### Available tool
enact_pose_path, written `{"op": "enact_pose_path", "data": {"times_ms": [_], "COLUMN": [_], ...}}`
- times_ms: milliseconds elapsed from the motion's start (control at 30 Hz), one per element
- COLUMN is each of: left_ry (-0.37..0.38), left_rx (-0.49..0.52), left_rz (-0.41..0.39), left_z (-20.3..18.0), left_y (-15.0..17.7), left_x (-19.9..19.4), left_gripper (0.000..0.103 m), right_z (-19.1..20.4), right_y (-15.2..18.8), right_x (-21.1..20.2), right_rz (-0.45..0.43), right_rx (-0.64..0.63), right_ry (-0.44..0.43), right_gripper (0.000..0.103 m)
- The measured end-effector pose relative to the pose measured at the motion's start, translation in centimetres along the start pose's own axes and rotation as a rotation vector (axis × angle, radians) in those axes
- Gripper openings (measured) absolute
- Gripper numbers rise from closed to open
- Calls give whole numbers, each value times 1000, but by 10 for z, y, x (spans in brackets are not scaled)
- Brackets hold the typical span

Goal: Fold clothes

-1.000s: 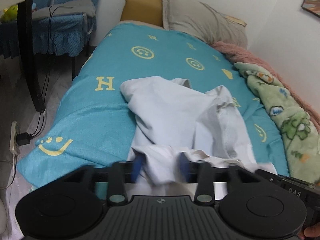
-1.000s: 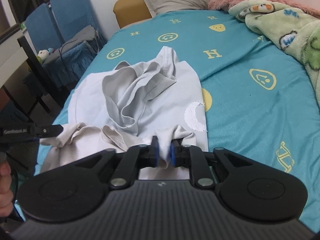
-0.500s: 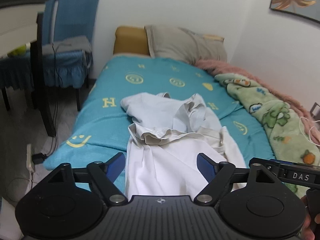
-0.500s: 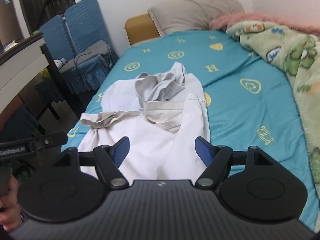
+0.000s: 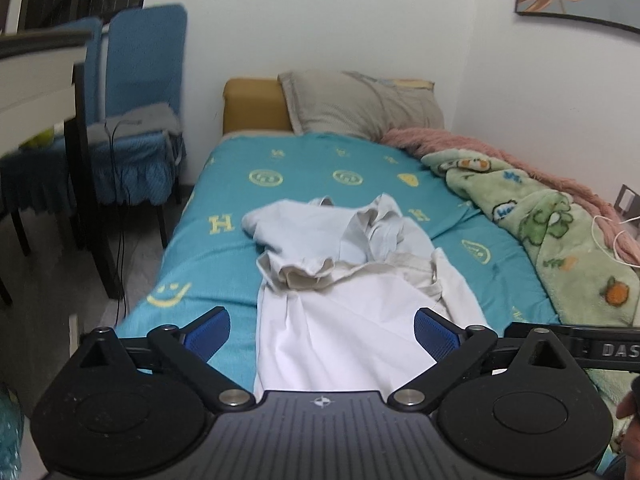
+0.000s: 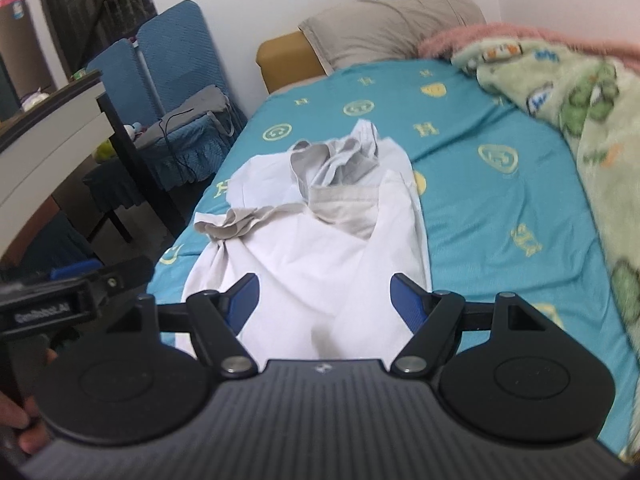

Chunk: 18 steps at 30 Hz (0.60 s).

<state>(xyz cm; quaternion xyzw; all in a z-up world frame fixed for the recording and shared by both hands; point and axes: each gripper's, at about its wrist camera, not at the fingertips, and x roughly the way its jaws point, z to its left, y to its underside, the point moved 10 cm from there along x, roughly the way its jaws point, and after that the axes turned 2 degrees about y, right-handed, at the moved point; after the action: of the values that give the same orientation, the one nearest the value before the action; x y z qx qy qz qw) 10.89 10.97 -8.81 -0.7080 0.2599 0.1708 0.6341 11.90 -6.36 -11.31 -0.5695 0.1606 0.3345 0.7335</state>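
- The left gripper (image 5: 322, 330) is held above the near edge of the bed with its jaws spread wide. The jaws have just been opening. Nothing is clamped between the blue pads (image 5: 210, 330); only the cloth lying below is seen through the gap.
- The right gripper (image 6: 324, 300) is likewise held with its jaws well apart, having opened within the last moment and then kept that width. No fabric is pressed by its pads (image 6: 404, 300).
- The white garment (image 5: 352, 280) is laid lengthwise on the teal bedsheet (image 5: 208, 256), roughly along the middle of the bed. Its near part is spread fairly flat and reaches toward the foot edge, below both grippers.
- The far part of the garment is bunched: folds of grey-beige cloth (image 6: 344, 176) are piled on the white fabric, and a crumpled section (image 6: 232, 222) projects toward the chair side.
- In the right wrist view, the left gripper's body (image 6: 76, 300) is seen at the left edge, beside the garment, with a person's fingers (image 6: 16, 416) on its handle.
- A green printed blanket (image 5: 568, 240) and a pink blanket (image 5: 452, 144) are located along the wall side of the bed, apart from the garment.
- A grey pillow (image 5: 360, 104) is placed at the head of the bed.
- Blue chairs (image 5: 144, 80) are positioned beside the bed.
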Motion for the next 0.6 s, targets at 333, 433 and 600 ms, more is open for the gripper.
{"op": "enact_pose_path", "data": {"times_ms": [333, 433, 600], "left_ry": [-39, -44, -44], "left_rx": [-1, -6, -36], "left_rz": [58, 76, 109], "left_z": [6, 7, 9], "left_y": [12, 17, 23], "left_x": [15, 19, 25], "left_gripper": [100, 100, 100], "right_z": [-2, -6, -13], "right_y": [32, 48, 52], "right_x": [57, 70, 65], "right_rz": [150, 222, 242], "right_rx": [-39, -34, 26], "right_ry": [26, 35, 23], "right_gripper": [67, 67, 67]}}
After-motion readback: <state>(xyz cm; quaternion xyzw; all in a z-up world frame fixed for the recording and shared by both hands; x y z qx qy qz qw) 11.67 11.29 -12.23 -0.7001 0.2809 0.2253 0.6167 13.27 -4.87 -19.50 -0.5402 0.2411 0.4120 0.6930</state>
